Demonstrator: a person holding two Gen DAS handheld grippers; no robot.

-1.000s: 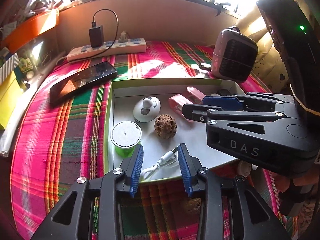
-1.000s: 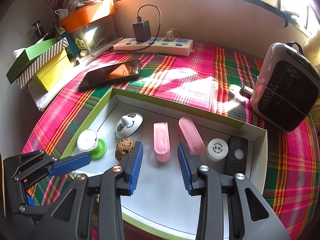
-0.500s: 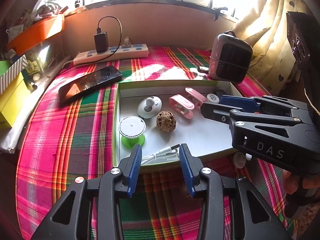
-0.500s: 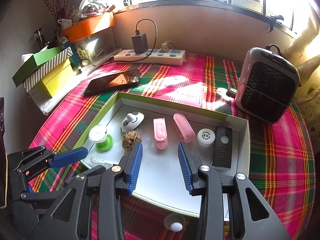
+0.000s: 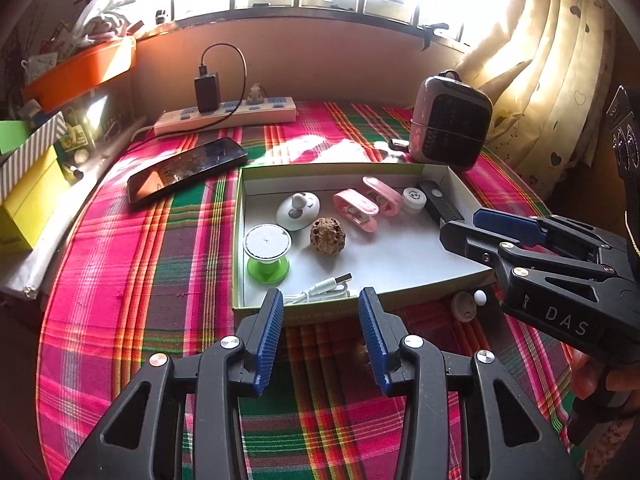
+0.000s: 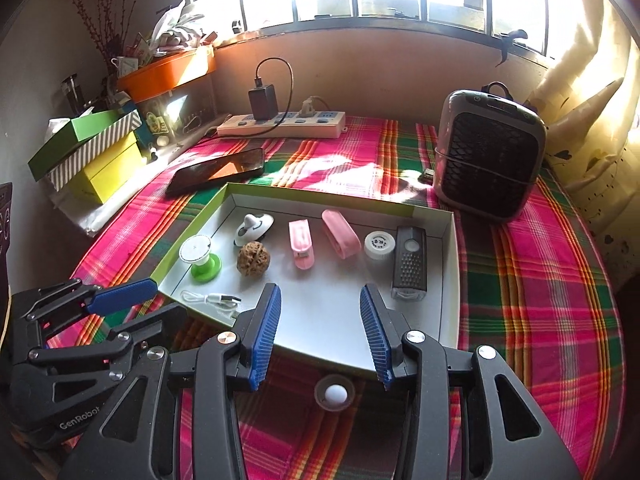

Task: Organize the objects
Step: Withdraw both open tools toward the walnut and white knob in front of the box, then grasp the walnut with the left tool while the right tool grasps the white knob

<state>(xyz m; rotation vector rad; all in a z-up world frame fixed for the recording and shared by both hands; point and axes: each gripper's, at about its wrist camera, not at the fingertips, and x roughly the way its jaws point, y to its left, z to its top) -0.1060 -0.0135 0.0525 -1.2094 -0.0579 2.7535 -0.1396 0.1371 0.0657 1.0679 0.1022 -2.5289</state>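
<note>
Both tools empty. Left gripper (image 5: 320, 332) has its jaws apart w/ nothing between them, hanging over the plaid cloth (image 5: 120, 280) just short of the tray's near edge; its jaws opened further in the last second but have held about level since. Right gripper (image 6: 318, 334) also released, nothing between the blue pads, and its jaws have just been opening; it sits over the tray's near edge, right of the left one.

Left to do, by my read: a small round grey piece w/ a white ball (image 6: 334, 393) lies on the cloth just outside the tray's near edge, directly under the right tool. A brownish lump may lie on the cloth under the left tool, too dim to tell.

Already in the tray (image 6: 450, 280), near to far:
- white USB cable (image 5: 320, 290) at the near-left corner, coiled against the near wall
- green spool w/ white top (image 5: 267, 254) along the left wall
- walnut-like brown ball (image 5: 327, 236) just right of it
- white round piece w/ knob (image 5: 298, 208) behind those
- two pink clips (image 6: 302, 244) mid-row, side by side but apart
- white cap (image 6: 380, 244), then dark grater-like piece (image 6: 409, 264) by the right wall

So approx. most of the sorting looks done; tray's near-right area is bare, room for the stray.

Beyond the tray's far edge, not tray items as far as I can judge: phone (image 5: 188, 168) at far-left, power strip (image 5: 226, 114) along the back edge of the table, small heater (image 5: 450, 120) at far-right.
</note>
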